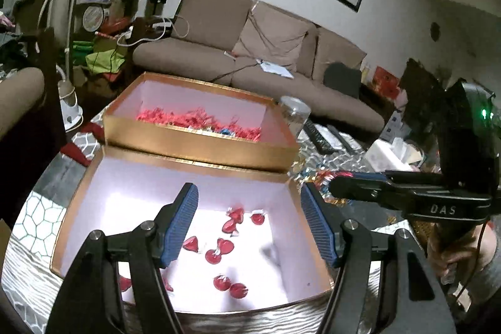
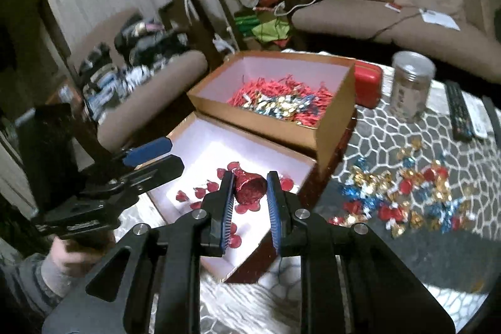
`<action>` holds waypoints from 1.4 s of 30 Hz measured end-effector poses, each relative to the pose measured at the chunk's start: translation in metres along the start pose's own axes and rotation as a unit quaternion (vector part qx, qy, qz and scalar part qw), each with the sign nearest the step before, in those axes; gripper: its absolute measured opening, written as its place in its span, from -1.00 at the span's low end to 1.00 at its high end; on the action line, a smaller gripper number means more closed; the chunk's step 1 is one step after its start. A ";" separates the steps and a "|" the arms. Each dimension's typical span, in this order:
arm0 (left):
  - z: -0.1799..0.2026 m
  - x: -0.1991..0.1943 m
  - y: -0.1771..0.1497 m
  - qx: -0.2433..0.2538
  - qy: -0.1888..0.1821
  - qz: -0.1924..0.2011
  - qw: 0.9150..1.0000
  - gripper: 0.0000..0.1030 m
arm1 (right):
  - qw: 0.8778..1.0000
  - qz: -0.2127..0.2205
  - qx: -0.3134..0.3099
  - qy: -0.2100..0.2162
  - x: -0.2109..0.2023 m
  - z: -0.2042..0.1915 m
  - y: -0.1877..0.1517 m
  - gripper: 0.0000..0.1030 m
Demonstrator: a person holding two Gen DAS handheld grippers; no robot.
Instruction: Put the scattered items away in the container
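My right gripper (image 2: 250,191) is shut on a red foil candy (image 2: 249,187) above the near gold box (image 2: 200,146), whose white floor holds several red candies (image 1: 219,246). My left gripper (image 1: 250,221) hangs open and empty over the same box (image 1: 75,202). From the left wrist view, the right gripper (image 1: 341,181) reaches in from the right, just past the box's far right corner. The left gripper (image 2: 156,158) appears at the left of the right wrist view. A pile of red, gold and blue wrapped candies (image 2: 404,196) lies scattered on the patterned table to the right.
Behind the near box stands a second gold box (image 2: 266,127) with red paper shreds and gold and blue candies. A clear jar (image 2: 410,83), a red case (image 2: 368,86) and remotes (image 2: 460,111) sit further back. A brown sofa (image 1: 275,58) lies beyond the table.
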State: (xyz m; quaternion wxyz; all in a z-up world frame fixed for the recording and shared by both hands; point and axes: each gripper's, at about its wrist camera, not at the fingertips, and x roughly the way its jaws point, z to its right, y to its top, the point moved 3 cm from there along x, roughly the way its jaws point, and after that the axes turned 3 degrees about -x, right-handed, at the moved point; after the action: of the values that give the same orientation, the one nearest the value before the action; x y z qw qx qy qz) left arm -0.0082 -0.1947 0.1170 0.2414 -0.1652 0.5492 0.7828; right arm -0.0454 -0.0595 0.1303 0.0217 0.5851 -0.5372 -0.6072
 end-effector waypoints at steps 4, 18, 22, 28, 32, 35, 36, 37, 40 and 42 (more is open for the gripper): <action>-0.012 0.007 0.000 -0.020 0.009 -0.010 1.000 0.33 | 0.999 -0.017 -0.032 -0.028 0.021 -0.007 0.003 -0.62; -0.028 0.036 -0.010 -0.034 0.025 -0.082 0.996 0.33 | 0.997 -0.014 -0.036 -0.066 0.026 0.007 -0.009 -0.30; -0.020 0.040 -0.016 -0.011 0.037 -0.093 0.995 0.33 | 0.992 0.005 -0.030 -0.122 0.002 0.040 -0.022 -0.29; -0.017 0.050 -0.019 -0.002 0.044 -0.114 0.993 0.33 | 0.991 -0.040 -0.033 -0.120 0.025 0.078 -0.058 -0.53; -0.019 0.055 -0.021 -0.005 0.045 -0.124 0.991 0.33 | 0.992 -0.053 -0.049 -0.106 0.046 0.081 -0.061 -0.59; -0.020 0.056 -0.022 -0.012 0.043 -0.129 0.991 0.33 | 0.989 -0.068 -0.080 -0.106 0.063 0.079 -0.058 -0.60; -0.020 0.056 -0.022 -0.013 0.041 -0.131 0.990 0.33 | 0.988 -0.076 -0.089 -0.104 0.068 0.078 -0.059 -0.60; -0.020 0.056 -0.022 -0.014 0.041 -0.131 0.990 0.33 | 0.986 -0.085 -0.098 -0.104 0.073 0.078 -0.059 -0.60; -0.018 0.055 -0.022 -0.007 0.041 -0.131 0.991 0.33 | 0.979 -0.118 -0.126 -0.113 0.088 0.076 -0.065 -0.59; -0.016 0.054 -0.023 -0.002 0.041 -0.132 0.990 0.33 | 0.978 -0.123 -0.130 -0.108 0.088 0.077 -0.066 -0.59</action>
State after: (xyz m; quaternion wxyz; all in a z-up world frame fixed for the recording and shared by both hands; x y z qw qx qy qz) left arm -0.0401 -0.1928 0.0651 0.3196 -0.2689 0.5304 0.7377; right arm -0.0896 -0.0413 0.0045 -0.0357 0.5695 -0.3769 -0.7296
